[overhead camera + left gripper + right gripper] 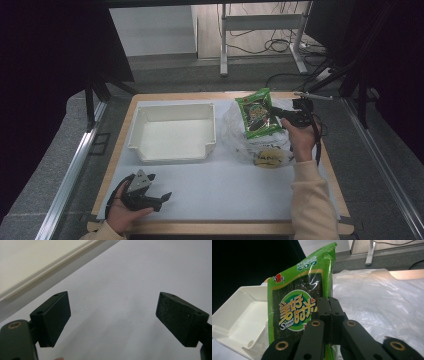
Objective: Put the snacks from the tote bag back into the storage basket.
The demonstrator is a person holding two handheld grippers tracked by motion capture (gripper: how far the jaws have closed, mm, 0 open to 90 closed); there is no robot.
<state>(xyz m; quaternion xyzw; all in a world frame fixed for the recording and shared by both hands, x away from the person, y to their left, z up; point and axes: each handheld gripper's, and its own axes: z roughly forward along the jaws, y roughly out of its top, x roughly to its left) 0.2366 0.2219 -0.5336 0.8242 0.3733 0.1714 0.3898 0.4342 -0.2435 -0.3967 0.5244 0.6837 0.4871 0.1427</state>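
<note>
Green snack packet [294, 312], pinched at its edge by the right gripper [329, 315] above the plastic bag [240, 135] right of the white tray [172, 131], may slip free, while the left gripper [150, 192] idles wide open.

My right claw [329, 322] hides the lower edge of the green snack packet [299, 305]. The yellowish thing [269, 158] inside the plastic bag [235, 131] is blurred, perhaps another packet.

even overhead light brightens the desk [225, 190]; the room's sides fall into black. soft shadows only. glare streaks the green packet [297, 302]. close views are slightly soft and grainy.
</note>
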